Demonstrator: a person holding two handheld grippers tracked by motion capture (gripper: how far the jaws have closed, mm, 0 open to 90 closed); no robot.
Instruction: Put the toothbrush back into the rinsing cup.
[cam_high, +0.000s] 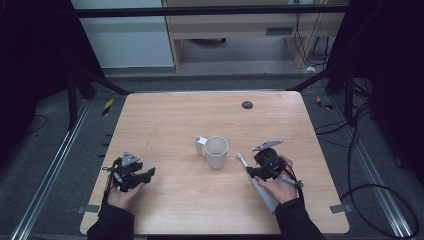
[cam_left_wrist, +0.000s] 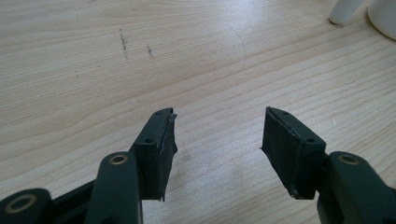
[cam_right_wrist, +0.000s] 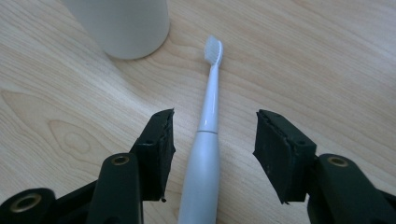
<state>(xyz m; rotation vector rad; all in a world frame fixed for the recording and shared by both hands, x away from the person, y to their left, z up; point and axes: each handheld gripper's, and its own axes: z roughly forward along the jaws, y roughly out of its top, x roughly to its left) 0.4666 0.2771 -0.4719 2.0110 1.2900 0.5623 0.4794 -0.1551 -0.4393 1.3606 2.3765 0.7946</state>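
While my right gripper (cam_right_wrist: 212, 140) straddles the electric toothbrush (cam_right_wrist: 205, 154), its jaws stand moderately apart with a gap on each side of the handle; neither pad touches it. No earlier frame to compare, so this records position only.

Location: the toothbrush (cam_high: 250, 172) lies flat on the wooden table (cam_high: 175, 115), just right of the white mug (cam_high: 216, 151), bristle head pointing toward the mug's base and near it without touching. In the right gripper view the slim neck runs ahead of the jaws and the thicker body passes back between them.

Handling judgement: rigid plastic, probably light to moderate in weight, with most of the mass in the handle. The surface looks smooth and glossy, so I expect it to be slippery and apt to roll or swivel under a loose pinch. The neck is thin and the bristles soft; neither is a good place to grip. Best hold: across the thick body, just behind the collar where neck meets handle, pads square to its long axis, lying low to the table.

My left gripper (cam_left_wrist: 217, 140) is wide open over bare table, nothing between its jaws, well left of the mug.

Markings: no brand, label or lettering legible on toothbrush, mug or table.
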